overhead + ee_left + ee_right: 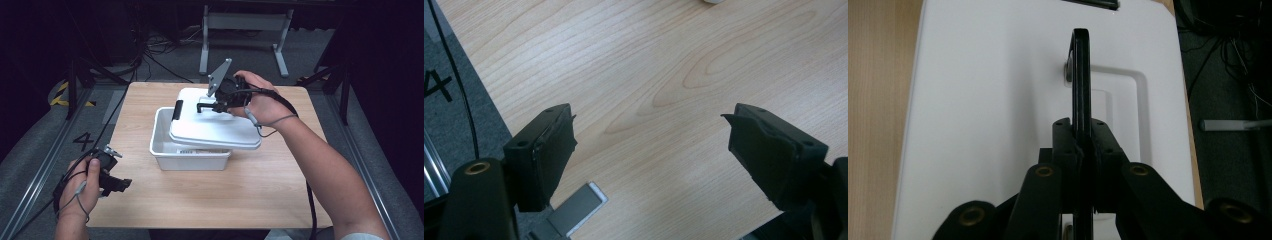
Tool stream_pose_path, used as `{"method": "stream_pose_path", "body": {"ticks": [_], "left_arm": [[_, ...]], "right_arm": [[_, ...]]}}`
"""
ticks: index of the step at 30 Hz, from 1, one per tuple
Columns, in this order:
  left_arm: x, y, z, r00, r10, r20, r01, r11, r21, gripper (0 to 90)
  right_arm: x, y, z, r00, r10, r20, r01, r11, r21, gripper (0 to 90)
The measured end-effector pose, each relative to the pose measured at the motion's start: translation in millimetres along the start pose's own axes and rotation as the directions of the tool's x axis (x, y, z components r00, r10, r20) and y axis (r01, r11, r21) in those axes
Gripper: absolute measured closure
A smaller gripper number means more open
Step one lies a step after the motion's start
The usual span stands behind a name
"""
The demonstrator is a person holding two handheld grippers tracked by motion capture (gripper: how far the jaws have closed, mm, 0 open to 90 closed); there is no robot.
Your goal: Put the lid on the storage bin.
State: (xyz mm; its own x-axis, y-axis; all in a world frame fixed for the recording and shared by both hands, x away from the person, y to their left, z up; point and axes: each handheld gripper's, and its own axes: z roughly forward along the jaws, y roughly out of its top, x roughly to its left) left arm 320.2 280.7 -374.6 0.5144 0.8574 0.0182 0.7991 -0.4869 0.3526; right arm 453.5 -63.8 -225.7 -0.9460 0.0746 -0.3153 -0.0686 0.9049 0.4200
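right gripper [216, 106] clamped tight on the black handle [1080, 75] atop the white lid [212, 125], jaws pinching its thin edge from both sides. lid lying skewed over the white bin [165, 150], shifted toward the right and far side, leaving the bin's left end uncovered. handle's long axis running straight along the gripper's line of sight in the right gripper view. left gripper [121, 184] spread wide, holding nothing, hovering over the wooden table [664, 75] at its near left corner, well apart from the bin. likely next: sliding the lid leftward and nearer to square it with the bin.
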Motion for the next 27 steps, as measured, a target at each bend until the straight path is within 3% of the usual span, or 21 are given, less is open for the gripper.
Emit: {"method": "stream_pose_path", "body": {"ticks": [10, 19, 21, 27], "left_arm": [[1.2, 1.6, 0.1, 1.0000, 0.003, 0.008, -0.003, 1.0000, -0.007, 19.5], [3.4, 4.5, 1.8, 0.9999, 0.007, 0.015, -0.007, 0.9999, -0.008, 19.5], [4.2, 4.6, 0.8, 0.9998, 0.011, 0.015, -0.011, 0.9999, -0.010, 19.5], [5.3, 4.8, 0.2, 0.9999, 0.010, 0.013, -0.009, 0.9998, -0.015, 19.4]], "right_arm": [[-4.2, 16.0, 15.1, 0.9992, -0.014, -0.036, 0.012, 0.997, -0.071, 84.4], [0.5, 30.4, 43.0, 0.9967, -0.041, -0.070, 0.037, 0.998, -0.057, 84.4], [0.8, 32.1, 49.4, 0.9928, -0.074, -0.094, 0.068, 0.996, -0.065, 84.3], [0.5, 31.8, 64.5, 0.9912, -0.060, -0.118, 0.052, 0.996, -0.072, 84.4]]}}
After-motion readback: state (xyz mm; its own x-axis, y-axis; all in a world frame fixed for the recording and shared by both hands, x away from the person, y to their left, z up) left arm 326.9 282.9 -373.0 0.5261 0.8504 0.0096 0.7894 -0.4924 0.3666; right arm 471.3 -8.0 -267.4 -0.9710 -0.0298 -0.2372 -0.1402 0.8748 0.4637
